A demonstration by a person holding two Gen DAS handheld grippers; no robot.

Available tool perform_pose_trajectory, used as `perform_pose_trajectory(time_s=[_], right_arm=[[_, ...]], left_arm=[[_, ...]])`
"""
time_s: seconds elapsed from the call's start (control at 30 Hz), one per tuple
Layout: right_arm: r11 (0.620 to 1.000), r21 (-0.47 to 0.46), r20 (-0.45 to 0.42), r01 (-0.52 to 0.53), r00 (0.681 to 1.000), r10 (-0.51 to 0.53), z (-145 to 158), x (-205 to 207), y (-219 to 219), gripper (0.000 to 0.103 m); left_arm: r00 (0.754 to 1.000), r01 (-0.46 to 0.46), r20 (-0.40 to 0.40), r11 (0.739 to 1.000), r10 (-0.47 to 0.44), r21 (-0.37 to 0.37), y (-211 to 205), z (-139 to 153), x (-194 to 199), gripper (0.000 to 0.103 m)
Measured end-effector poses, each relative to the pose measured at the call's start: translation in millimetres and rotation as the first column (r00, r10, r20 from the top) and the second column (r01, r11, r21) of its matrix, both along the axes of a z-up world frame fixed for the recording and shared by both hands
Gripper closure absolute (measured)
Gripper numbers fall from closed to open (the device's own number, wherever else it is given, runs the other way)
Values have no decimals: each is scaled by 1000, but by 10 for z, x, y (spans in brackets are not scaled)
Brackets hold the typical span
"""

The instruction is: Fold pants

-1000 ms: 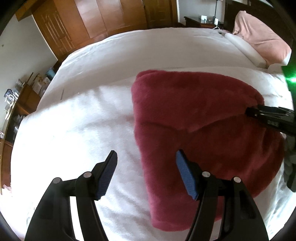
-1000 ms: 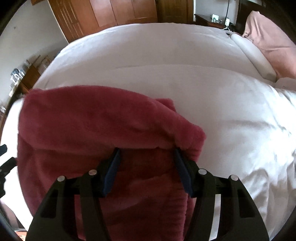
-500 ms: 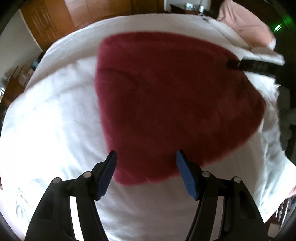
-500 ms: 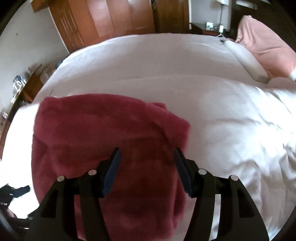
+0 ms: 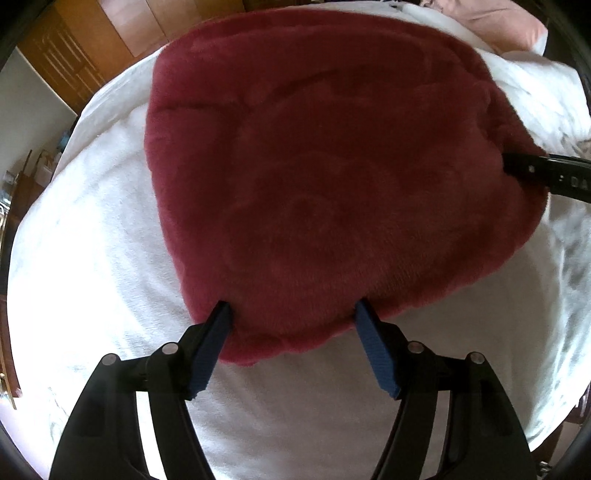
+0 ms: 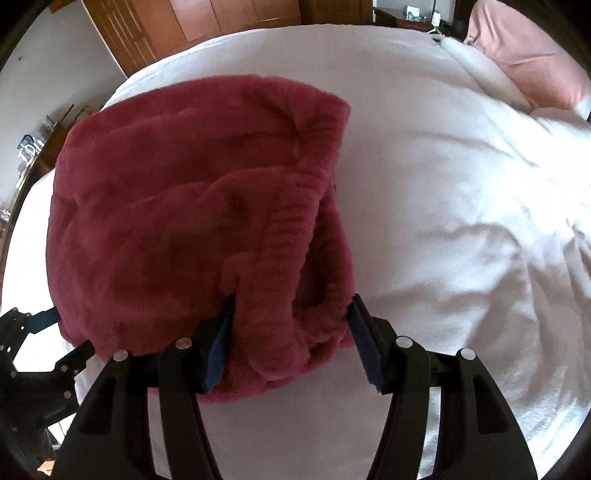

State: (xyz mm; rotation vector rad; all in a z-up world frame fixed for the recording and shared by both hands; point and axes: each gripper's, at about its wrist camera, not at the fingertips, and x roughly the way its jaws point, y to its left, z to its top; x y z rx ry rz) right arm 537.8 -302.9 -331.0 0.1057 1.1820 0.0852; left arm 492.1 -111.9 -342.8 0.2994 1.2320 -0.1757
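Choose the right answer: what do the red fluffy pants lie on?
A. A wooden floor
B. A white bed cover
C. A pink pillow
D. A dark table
B: the red pants lie folded on the white bed cover, which shows on all sides of them in both wrist views; the pink pillow sits apart, at the far corner of the bed.

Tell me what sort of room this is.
Most likely a bedroom. A bed with a white duvet fills the view, a pink pillow lies at its head, and wooden wardrobe doors stand behind. Red fleece pants lie on the duvet.
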Motion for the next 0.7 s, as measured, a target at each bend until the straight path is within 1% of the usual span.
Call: perform_pose_trajectory(time_s=[0.1,0.13,0.23,0.27,0.3,0.33,0.37,0.4,0.43,0.47,0.53,0.63,0.7], right_arm=[[1000,-13,40,4,999,-4,187,-127,42,43],[1000,-11,58,12,998,-11,279,-206,34,41],[999,2,94,38,995,-38,498,-437,47,40],[999,11,111,50,993,-51,588,-555,57,34],[998,16,126,58,990,-59,667,-626,80,30],[998,21,146,64,987,-66,749,-722,71,25],[997,25,172,70,982,-74,857,-832,87,21],[997,31,191,75,978,-79,942,-915,113,19],[996,40,214,82,973,-89,1045,-1013,137,14],[995,46,228,89,969,-97,1131,-1020,168,10],[993,57,265,100,958,-111,1328,-1140,204,7],[993,53,309,102,944,-114,1558,-1285,283,7],[994,51,331,99,937,-110,1666,-1344,342,7]], left_arm=[[1000,-10,20,1000,11,-19,43,151,-70,34],[999,-16,28,1000,17,-26,61,203,-89,34],[996,-48,65,996,53,-78,125,470,-164,32],[995,-54,79,994,61,-93,146,555,-190,26],[992,-55,107,992,67,-111,152,688,-228,23],[990,-52,126,991,67,-121,135,800,-245,22],[987,-45,146,991,64,-129,122,921,-286,19],[985,-37,164,990,60,-138,128,1020,-325,11],[981,-26,188,988,55,-151,122,1160,-341,8],[976,-18,211,986,53,-163,118,1264,-369,7],[969,-10,242,984,53,-175,112,1416,-367,5],[960,2,275,982,52,-191,195,1667,-412,5],[957,24,289,983,30,-181,170,1763,-461,5]])
